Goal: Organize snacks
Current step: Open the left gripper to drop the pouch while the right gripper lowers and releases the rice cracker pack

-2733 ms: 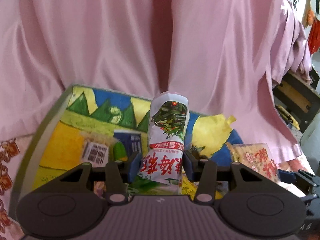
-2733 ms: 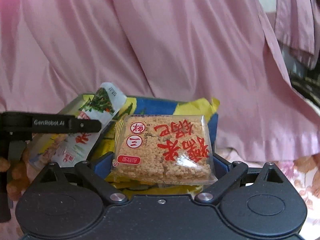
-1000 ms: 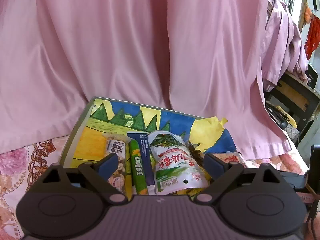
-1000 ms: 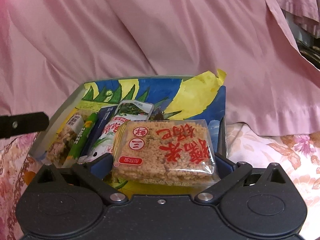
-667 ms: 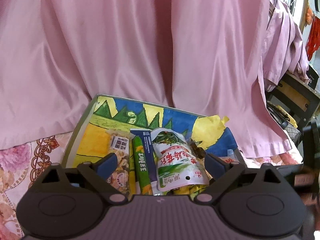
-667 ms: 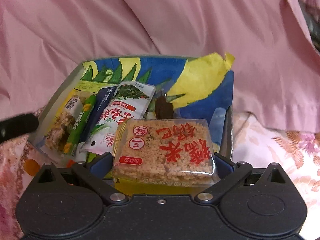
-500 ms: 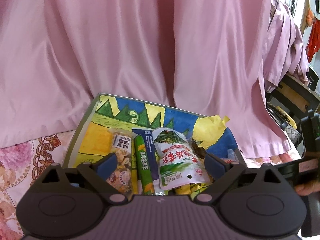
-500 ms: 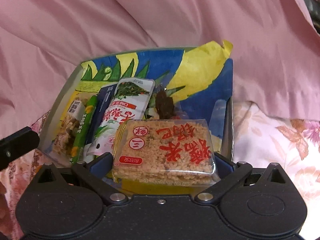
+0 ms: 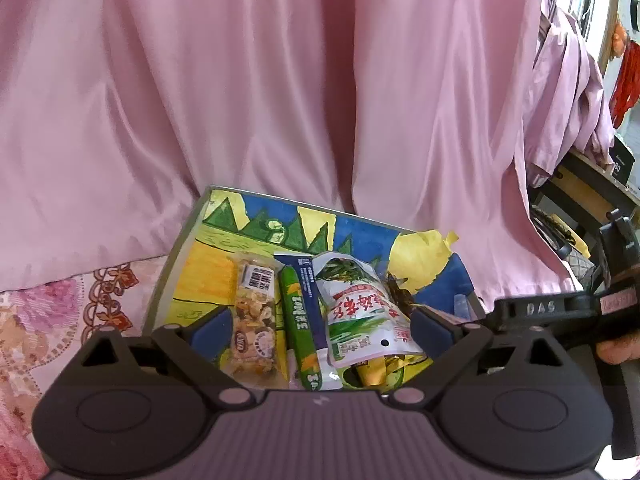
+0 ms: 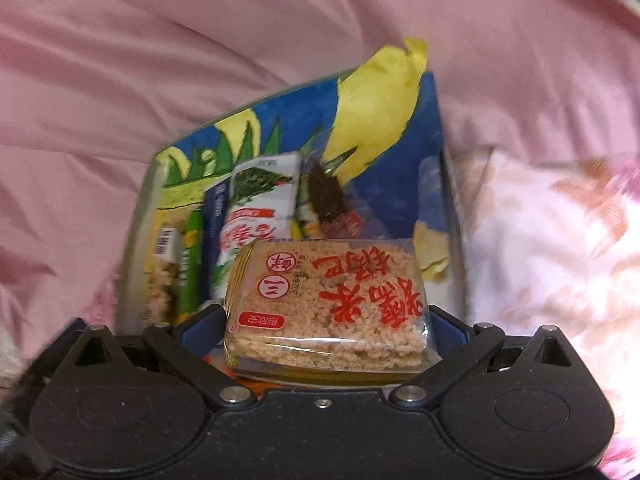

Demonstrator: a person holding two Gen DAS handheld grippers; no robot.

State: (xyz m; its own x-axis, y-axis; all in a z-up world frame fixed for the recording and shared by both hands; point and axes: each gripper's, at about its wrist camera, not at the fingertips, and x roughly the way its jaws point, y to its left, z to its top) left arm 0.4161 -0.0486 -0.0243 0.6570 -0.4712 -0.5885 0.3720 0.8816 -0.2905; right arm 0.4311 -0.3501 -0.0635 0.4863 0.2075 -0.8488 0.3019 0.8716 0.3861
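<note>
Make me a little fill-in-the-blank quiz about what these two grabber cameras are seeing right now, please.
1. The right gripper is shut on a clear packet of ____ cake.
2. The left gripper is open and holds ____.
3. The white pouch with red lettering lies inside the painted ____.
4. Behind the box hangs a ____ cloth.

Missing words: rice; nothing; box; pink

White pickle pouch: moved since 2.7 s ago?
Yes. The white pouch left the left gripper and now lies in the painted box beside the green stick.
</note>
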